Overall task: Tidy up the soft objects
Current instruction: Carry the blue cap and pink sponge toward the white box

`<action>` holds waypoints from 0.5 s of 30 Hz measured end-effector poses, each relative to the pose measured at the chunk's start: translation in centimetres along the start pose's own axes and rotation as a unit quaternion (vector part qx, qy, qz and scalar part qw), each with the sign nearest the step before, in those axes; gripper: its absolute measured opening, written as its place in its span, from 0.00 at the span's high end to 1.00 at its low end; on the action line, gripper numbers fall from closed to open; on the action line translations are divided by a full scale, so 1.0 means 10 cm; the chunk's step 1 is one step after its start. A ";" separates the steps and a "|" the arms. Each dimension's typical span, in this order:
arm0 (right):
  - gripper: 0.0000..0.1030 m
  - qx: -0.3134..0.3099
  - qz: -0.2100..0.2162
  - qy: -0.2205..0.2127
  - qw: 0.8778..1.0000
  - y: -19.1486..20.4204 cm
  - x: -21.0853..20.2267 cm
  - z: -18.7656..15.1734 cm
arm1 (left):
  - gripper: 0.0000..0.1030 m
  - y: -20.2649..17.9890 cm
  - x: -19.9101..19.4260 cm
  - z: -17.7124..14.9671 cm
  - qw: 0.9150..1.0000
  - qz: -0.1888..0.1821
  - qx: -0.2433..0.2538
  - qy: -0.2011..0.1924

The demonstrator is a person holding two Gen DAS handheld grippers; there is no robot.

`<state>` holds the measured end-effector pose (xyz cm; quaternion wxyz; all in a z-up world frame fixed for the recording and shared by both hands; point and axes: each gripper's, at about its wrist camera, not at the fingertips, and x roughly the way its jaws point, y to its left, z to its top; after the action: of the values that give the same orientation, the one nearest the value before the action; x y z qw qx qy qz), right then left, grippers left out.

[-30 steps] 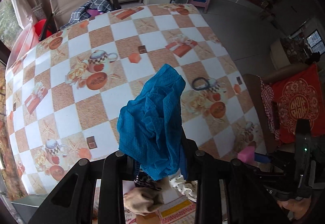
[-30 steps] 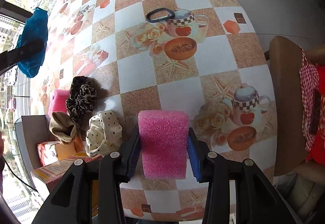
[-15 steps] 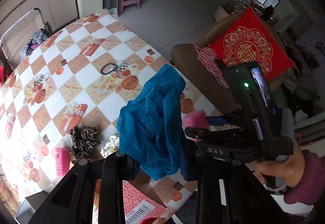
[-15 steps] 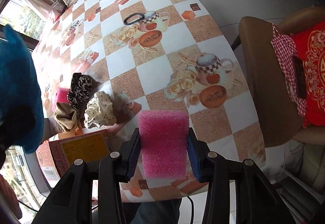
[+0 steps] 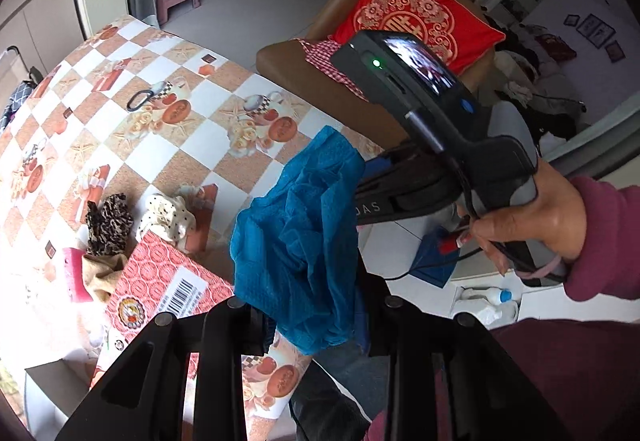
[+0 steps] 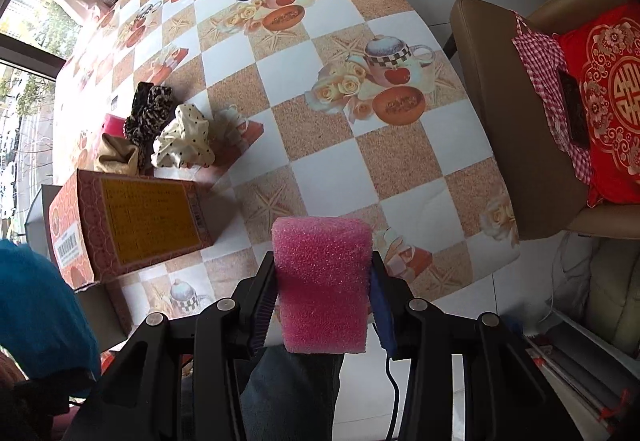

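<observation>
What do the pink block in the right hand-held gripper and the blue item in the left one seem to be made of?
Pink block: looks like open-cell foam sponge, matte; its surface is pitted and grainy.
Blue item: seems a thin woven or non-woven cloth, matte; it hangs in crumpled folds with a fine grid texture.

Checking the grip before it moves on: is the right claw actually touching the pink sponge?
Touching. The right wrist view shows the right claw with both pads pressed against the sides of the pink sponge, held off the table.

Blue cloth (image 5: 298, 241) hides the left jaws' tips; box (image 6: 128, 225) print unreadable
</observation>
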<state>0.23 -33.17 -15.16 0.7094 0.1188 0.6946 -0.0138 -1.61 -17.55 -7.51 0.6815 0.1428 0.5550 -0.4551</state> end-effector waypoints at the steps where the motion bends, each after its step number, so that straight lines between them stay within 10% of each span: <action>1: 0.57 -0.003 0.001 0.001 1.000 0.03 0.01 -0.03 | 0.68 -0.02 0.00 -0.06 1.000 0.000 0.005 0.004; 15: 0.57 -0.104 0.032 0.043 0.993 0.76 0.18 -0.43 | 0.68 0.19 -0.11 -0.88 0.997 0.039 -0.051 0.046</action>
<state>-2.49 -24.68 -15.83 0.6872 0.0669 0.7182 0.0864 -5.64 -9.87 -10.17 0.6792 0.1501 0.6021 -0.3920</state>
